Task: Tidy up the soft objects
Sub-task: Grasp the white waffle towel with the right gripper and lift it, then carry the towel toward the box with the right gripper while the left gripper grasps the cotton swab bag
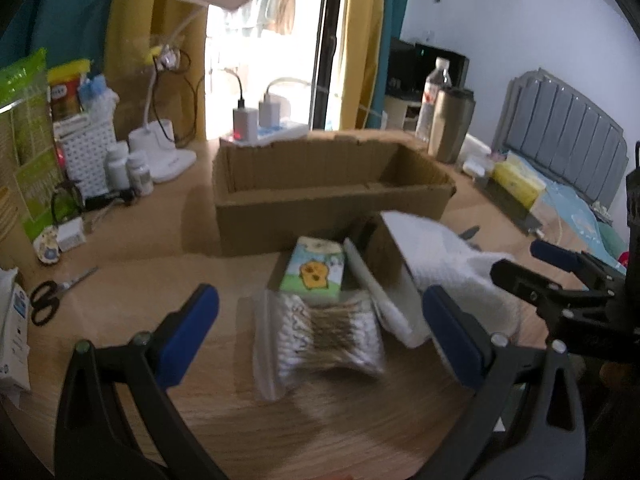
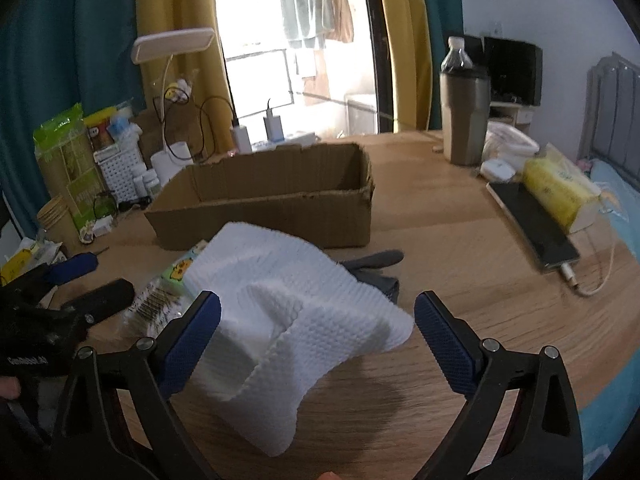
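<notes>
The white textured cloth [image 2: 296, 320] lies on the table directly ahead of the right gripper [image 2: 318, 340], between its wide-open, empty jaws, with its long axis running toward the cardboard box [image 2: 264, 204]. The right gripper is nearer. The left gripper [image 1: 320, 332] (also wide open, empty) faces the swab bag [image 1: 320, 340]. Nothing shows in the visible part of the box; its floor is partly hidden.

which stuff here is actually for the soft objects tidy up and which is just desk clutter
For the job:
- white cloth
- cotton swab bag
- cartoon tissue pack
- dark glove, partly under the cloth
- cardboard box, probably where they go

Just lying about:
- scissors
- desk lamp
- steel tumbler
- phone
- yellow tissue pack
- pill bottles
</notes>
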Demonstrator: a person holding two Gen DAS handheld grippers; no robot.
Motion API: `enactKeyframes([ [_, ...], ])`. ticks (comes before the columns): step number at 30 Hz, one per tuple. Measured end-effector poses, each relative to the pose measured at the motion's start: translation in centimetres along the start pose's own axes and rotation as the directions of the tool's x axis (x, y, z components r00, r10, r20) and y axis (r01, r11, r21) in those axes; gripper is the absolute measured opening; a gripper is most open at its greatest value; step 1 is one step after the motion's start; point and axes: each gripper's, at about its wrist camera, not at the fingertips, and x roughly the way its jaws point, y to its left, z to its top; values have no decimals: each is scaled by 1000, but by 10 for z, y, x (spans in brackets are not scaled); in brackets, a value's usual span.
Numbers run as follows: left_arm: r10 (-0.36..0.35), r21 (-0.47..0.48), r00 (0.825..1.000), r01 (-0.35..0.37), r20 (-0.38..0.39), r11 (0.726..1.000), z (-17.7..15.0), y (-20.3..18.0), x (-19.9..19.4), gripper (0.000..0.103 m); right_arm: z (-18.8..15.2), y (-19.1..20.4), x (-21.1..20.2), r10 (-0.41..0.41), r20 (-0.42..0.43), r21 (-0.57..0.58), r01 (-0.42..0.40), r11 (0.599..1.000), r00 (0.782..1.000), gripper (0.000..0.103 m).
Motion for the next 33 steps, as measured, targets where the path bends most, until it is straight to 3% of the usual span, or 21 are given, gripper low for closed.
enactKeyframes([
  [6,9,13,997,-8,-72,1000,-10,-3,20,103,-6,6,13,29,-47,-19,-30,999,998,88],
  [8,11,18,996,-10,-86,1000,-13,-4,24,103,-7,7,16,35,-57,-24,-37,999,998,79],
  [13,23,36,992,-19,-123,999,-17,-7,34,103,-8,10,17,45,-65,-45,-48,998,997,40],
  [18,33,55,987,-24,-159,998,-21,-9,41,102,-8,13,13,67,-60,-69,-71,995,996,17],
  [22,33,66,985,-23,-168,998,-23,-11,42,102,-7,12,8,72,-41,-69,-75,995,997,10],
  [29,35,76,988,-24,-152,997,-24,-11,35,102,-1,4,-3,50,1,-55,-50,997,999,9],
  [33,20,53,984,-10,-176,999,-26,-6,39,89,2,2,-10,35,19,-56,-34,998,999,9],
])
